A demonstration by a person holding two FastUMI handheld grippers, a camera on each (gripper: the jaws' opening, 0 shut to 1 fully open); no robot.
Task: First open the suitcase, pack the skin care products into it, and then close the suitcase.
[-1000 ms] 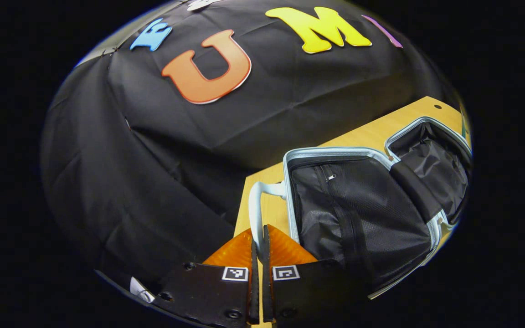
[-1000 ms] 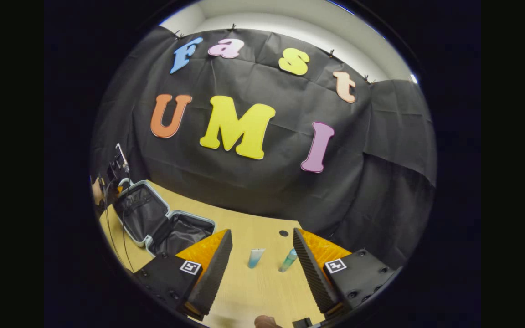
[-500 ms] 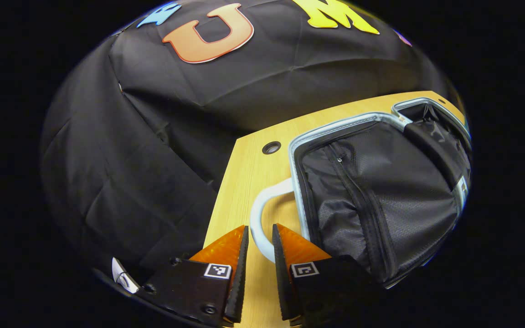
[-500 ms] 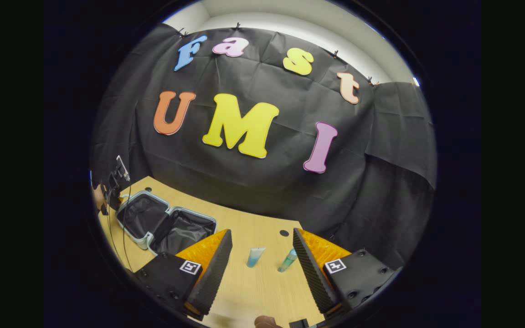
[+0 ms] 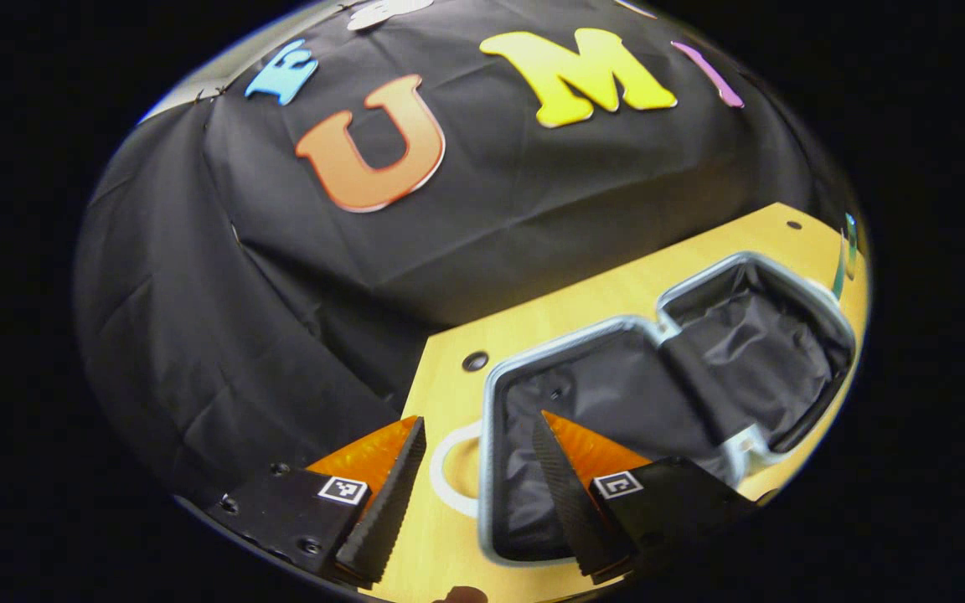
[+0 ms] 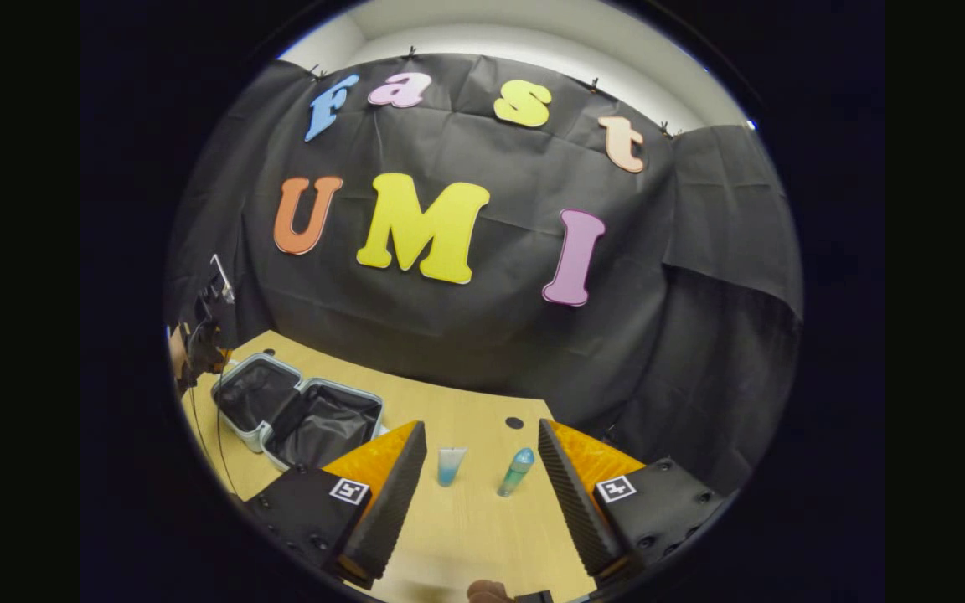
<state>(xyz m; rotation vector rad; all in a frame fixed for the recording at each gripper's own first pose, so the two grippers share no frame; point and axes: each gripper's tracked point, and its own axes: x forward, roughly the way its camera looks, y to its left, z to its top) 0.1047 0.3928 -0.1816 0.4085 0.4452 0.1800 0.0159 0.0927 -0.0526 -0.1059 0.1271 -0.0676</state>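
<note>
Released a moment ago, the suitcase handle (image 5: 446, 469) now lies free between the left gripper's (image 5: 476, 477) spread, empty fingers; the suitcase (image 5: 667, 394) lies open flat on the table (image 5: 449, 402). Rightward, the right gripper (image 6: 482, 494) gapes empty before a tube (image 6: 450, 466) and bottle (image 6: 516, 471).

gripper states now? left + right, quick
Left gripper: open, holding nothing, above the suitcase handle.
Right gripper: open, empty, tube and bottle ahead.
</note>
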